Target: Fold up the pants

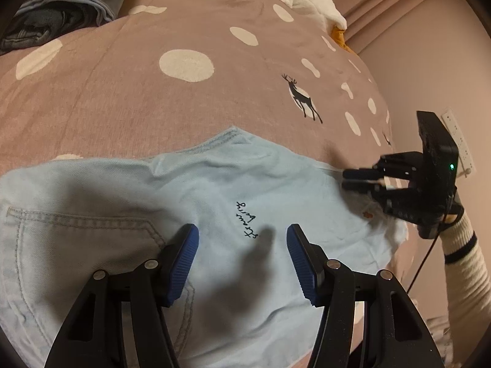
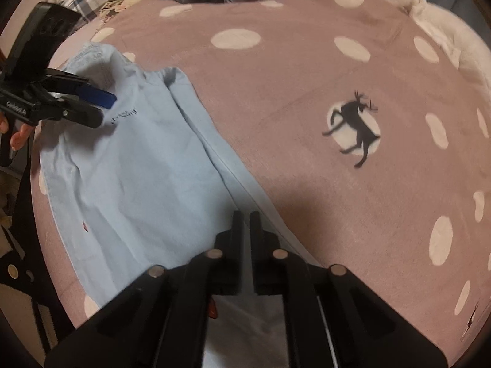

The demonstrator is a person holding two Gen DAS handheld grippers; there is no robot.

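Note:
Light blue pants (image 1: pixel 190 190) lie flat on the bed, folded lengthwise, with a back pocket at the left and black script near the middle. They also show in the right wrist view (image 2: pixel 138 165). My left gripper (image 1: pixel 242 233) is open and empty, hovering over the waist area beside the script. It shows at the left of the right wrist view (image 2: pixel 106 109). My right gripper (image 2: pixel 247 217) has its jaws nearly together over the pants' long edge; it shows from the side in the left wrist view (image 1: pixel 348 179). I cannot tell if cloth is pinched.
The bed cover (image 1: pixel 153 107) is dusty pink with white dots and a black deer print (image 2: pixel 356 125). A pile of folded clothes (image 1: pixel 61 3) sits at the far left. A white plush or pillow (image 2: pixel 429 21) lies at the far edge. A wall (image 1: pixel 429 70) is at right.

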